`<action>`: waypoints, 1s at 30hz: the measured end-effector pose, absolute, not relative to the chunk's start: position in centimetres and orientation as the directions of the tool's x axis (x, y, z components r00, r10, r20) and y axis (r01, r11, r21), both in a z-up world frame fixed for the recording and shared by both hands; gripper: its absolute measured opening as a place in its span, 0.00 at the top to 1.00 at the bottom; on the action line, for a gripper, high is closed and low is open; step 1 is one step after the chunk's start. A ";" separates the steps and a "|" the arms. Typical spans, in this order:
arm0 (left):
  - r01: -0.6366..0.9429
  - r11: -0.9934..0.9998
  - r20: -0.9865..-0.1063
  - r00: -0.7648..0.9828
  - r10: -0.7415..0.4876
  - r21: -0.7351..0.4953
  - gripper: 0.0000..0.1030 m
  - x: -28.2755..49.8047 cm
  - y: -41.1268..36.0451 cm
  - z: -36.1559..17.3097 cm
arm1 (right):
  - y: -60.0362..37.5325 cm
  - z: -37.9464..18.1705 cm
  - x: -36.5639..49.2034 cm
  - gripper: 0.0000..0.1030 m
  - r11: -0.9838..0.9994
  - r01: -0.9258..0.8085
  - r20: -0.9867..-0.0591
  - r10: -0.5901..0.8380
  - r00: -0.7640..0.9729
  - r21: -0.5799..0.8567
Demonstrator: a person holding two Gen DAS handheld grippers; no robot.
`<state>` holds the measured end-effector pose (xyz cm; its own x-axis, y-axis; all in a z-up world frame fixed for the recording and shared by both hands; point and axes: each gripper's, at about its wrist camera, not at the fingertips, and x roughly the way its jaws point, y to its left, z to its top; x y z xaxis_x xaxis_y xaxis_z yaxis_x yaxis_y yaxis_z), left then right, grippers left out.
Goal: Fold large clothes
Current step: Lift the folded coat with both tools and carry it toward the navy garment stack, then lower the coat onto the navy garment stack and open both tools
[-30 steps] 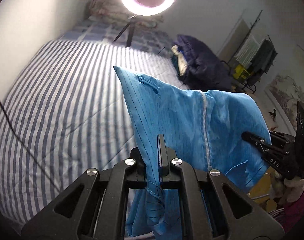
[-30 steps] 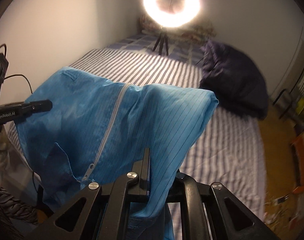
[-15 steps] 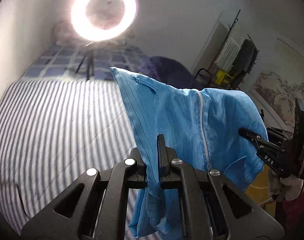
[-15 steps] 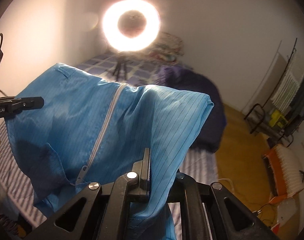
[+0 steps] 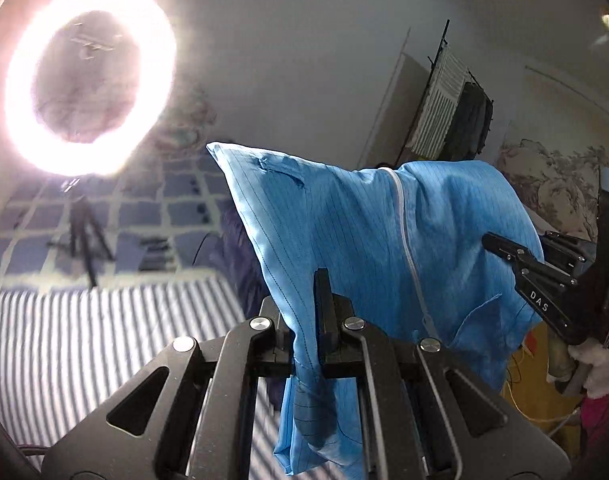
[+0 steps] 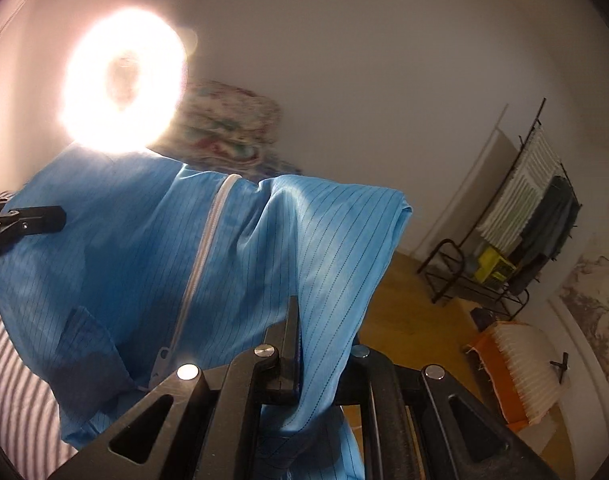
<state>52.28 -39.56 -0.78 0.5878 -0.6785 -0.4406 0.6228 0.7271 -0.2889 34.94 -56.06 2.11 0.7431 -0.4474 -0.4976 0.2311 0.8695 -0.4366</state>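
Note:
A bright blue pinstriped garment (image 5: 364, 240) with a white zipper hangs in the air, stretched between both grippers. My left gripper (image 5: 304, 320) is shut on its left edge, cloth pinched between the pads. In the left wrist view the right gripper (image 5: 488, 242) shows at the right, clamping the other edge. My right gripper (image 6: 304, 344) is shut on the blue garment (image 6: 232, 264) too. The left gripper (image 6: 60, 216) pokes in at the left of the right wrist view. The garment's lower part droops below both jaws.
A striped bed (image 5: 104, 328) lies below left, with a lit ring light (image 5: 88, 80) on a tripod behind it. A dark heap (image 5: 236, 248) sits on the bed. A drying rack (image 6: 532, 208) with clothes and an orange-edged object (image 6: 512, 372) stand on the wooden floor at right.
Both grippers have lifted and swung with the garment held taut between them. The bed has dropped lower and leftward in both views; the wall, the drying rack and the floor now fill more.

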 end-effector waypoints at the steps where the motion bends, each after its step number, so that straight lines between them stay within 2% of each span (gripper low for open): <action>1: 0.623 0.726 -0.435 0.590 -0.680 -0.290 0.96 53.2 -40.2 -0.9 | -56.6 2.1 35.9 0.95 0.863 0.241 -0.490 -0.459 0.741 -0.444; 5: 0.624 0.723 -0.425 0.592 -0.685 -0.296 0.96 57.7 -43.4 -1.6 | -59.5 1.9 40.1 0.95 0.856 0.269 -0.485 -0.479 0.731 -0.441; 10: 0.590 0.742 -0.470 0.581 -0.664 -0.319 0.96 62.8 -45.4 -5.0 | -62.0 -1.0 44.3 0.95 0.834 0.256 -0.502 -0.509 0.699 -0.489; 16: 0.535 0.762 -0.540 0.545 -0.641 -0.364 0.95 66.8 -45.8 -10.2 | -66.0 -6.5 48.5 0.95 0.859 0.240 -0.588 -0.490 0.644 -0.452; 19: 0.541 0.770 -0.553 0.548 -0.627 -0.337 0.94 67.3 -46.5 -11.4 | -68.0 -9.0 49.2 0.93 0.876 0.240 -0.633 -0.471 0.614 -0.419; 22: 0.543 0.777 -0.559 0.555 -0.616 -0.317 0.91 67.0 -47.0 -11.7 | -69.0 -10.9 48.9 0.87 0.879 0.250 -0.663 -0.471 0.582 -0.406; 26: 0.528 0.797 -0.561 0.580 -0.590 -0.293 0.84 65.8 -46.4 -10.6 | -70.0 -10.6 48.4 0.67 0.877 0.298 -0.660 -0.480 0.578 -0.377; 30: 0.515 0.815 -0.550 0.613 -0.567 -0.265 0.84 64.2 -45.0 -9.1 | -69.9 -9.2 46.0 0.63 0.850 0.337 -0.630 -0.526 0.572 -0.404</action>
